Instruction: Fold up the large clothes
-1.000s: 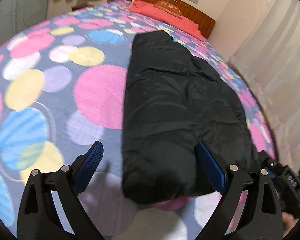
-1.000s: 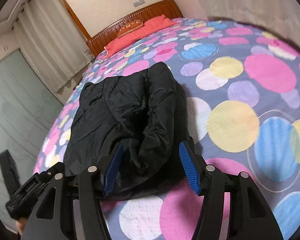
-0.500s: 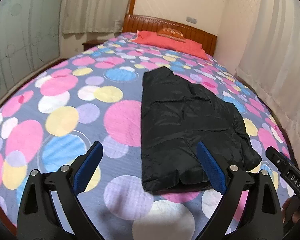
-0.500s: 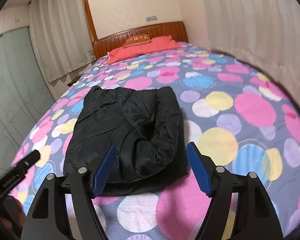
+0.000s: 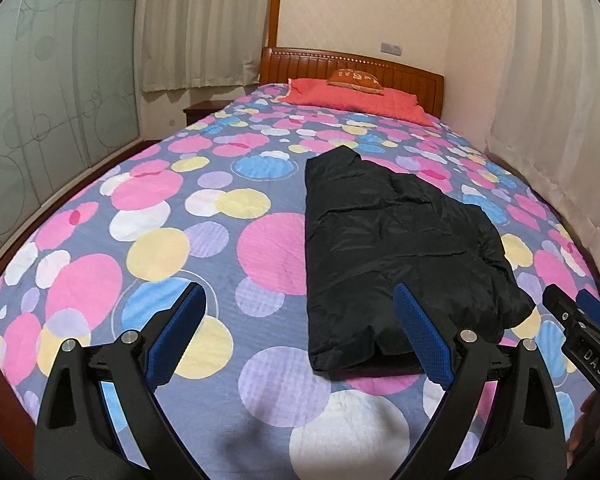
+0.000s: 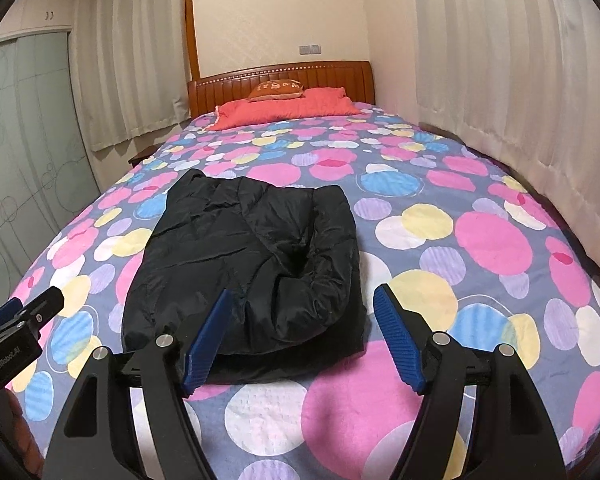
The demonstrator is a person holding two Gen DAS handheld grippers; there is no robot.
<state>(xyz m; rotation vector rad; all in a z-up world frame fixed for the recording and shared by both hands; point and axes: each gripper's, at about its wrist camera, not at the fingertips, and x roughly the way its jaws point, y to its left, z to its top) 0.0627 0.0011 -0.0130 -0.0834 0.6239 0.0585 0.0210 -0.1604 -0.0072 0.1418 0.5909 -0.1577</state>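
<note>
On the bed, a folded black puffer jacket and two idle hand-held grippers

The black puffer jacket (image 5: 400,248) lies on the polka-dot bedspread (image 5: 172,240) as a long, narrow bundle running from about 6 o'clock toward 12, its sides turned in over the middle and one padded roll lying along its right edge in the right wrist view (image 6: 252,264). The left hand-held gripper (image 5: 300,336) is spread wide and holds nothing; the right hand-held gripper (image 6: 300,336) is likewise wide and empty, with neither seeming to touch the cloth. The lengthwise folds look done, and the grippers' distance suggests the job is at or near its end. What may remain is a crosswise fold to shorten the bundle, and perhaps tucking the loose roll. The red pillow (image 5: 356,98) sits at 12 o'clock by the wooden headboard (image 5: 400,70).
</note>
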